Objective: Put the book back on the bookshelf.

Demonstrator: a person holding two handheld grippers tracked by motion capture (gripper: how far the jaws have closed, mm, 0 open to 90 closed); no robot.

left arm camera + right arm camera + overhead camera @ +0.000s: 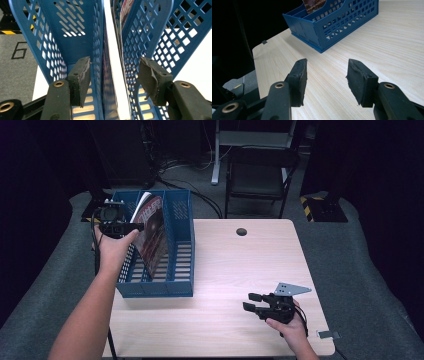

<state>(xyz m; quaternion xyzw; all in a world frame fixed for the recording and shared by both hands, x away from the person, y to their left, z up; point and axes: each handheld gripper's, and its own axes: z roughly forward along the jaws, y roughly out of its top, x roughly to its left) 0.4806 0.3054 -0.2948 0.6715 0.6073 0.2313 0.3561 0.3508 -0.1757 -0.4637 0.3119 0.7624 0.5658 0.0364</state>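
We held the left gripper (131, 226) with jaws spread astride the magazine (151, 232), which leaned in the blue file rack (181, 285); unsupported, it might have slumped sideways. Our right gripper (251, 301) rested, jaws apart and empty, on the table (240, 265).

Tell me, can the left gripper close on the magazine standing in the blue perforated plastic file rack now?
Probably yes. The left gripper is open with the magazine's edge between its pads, untouched. The blue perforated plastic file rack's divider also sits inside the gap and might get pinched.
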